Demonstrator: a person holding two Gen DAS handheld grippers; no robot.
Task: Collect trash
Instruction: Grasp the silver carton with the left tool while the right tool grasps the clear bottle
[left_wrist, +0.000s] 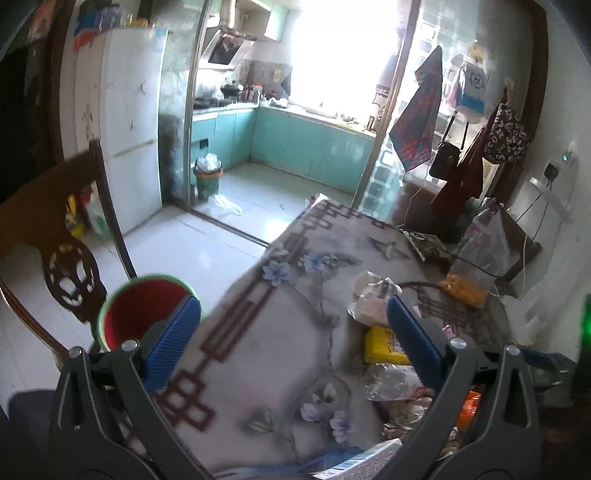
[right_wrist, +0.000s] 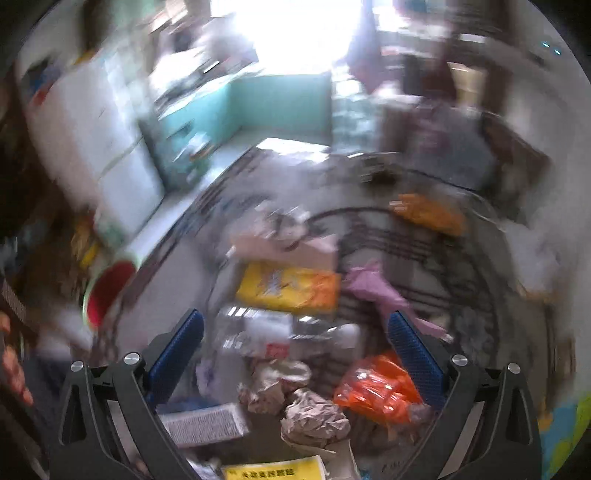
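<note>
Right now both my grippers are spread wide and empty: the right gripper (right_wrist: 295, 347) hangs over the litter, crumpled paper (right_wrist: 314, 413) at six o'clock, orange wrapper (right_wrist: 376, 391) at four, yellow packet (right_wrist: 288, 288) at twelve. Beyond the left gripper (left_wrist: 291, 339), the red bin (left_wrist: 142, 310) sits at nine o'clock off the table (left_wrist: 258, 332). I judge collecting is only beginning; next I must lower onto one piece and close.

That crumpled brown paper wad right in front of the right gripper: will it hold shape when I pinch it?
The crumpled brown paper wad probably compresses under the right gripper, since its folds look loose. It likely weighs little, and a push would probably scoot it along the patterned tablecloth rather than roll it.
</note>
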